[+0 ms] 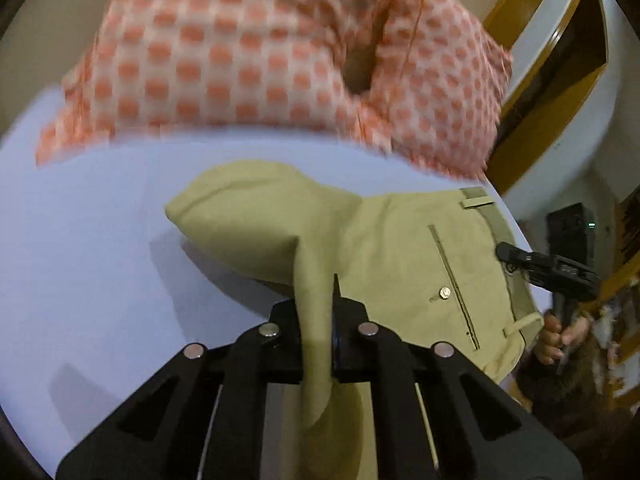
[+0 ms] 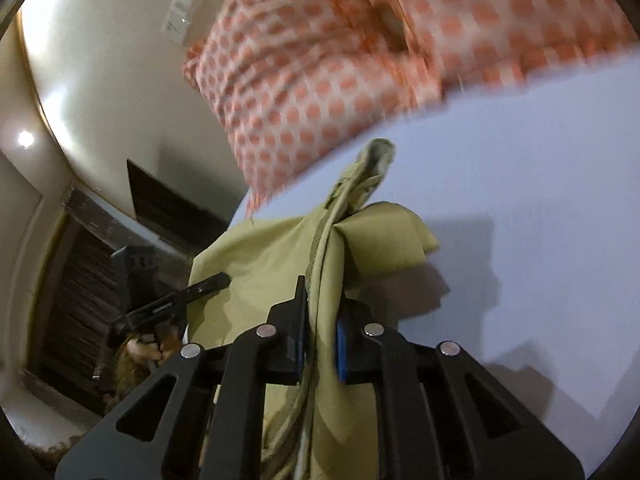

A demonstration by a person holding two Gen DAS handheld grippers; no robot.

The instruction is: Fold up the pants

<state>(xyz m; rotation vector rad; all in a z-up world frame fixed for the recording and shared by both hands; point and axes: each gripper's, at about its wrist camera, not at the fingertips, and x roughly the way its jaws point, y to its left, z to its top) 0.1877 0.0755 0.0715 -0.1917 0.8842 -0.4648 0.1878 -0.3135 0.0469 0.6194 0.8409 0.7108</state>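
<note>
Khaki pants (image 1: 400, 248) lie partly on a white bed sheet (image 1: 100, 240), back pocket and brass button facing up, waistband at the right. My left gripper (image 1: 316, 300) is shut on a fold of the pants' fabric, lifted off the sheet. My right gripper (image 2: 322, 300) is shut on the waistband edge of the pants (image 2: 272, 264), which bunches up between its fingers. The right gripper also shows in the left wrist view (image 1: 508, 252) at the waistband. The left gripper shows in the right wrist view (image 2: 216, 282) at the fabric's left side.
A large pillow with an orange-and-white check pattern (image 1: 260, 60) lies at the far side of the bed, also in the right wrist view (image 2: 360, 60). The bed edge is to the right in the left view, with wooden furniture (image 1: 560, 80) beyond. A hand (image 1: 560, 336) holds the right gripper.
</note>
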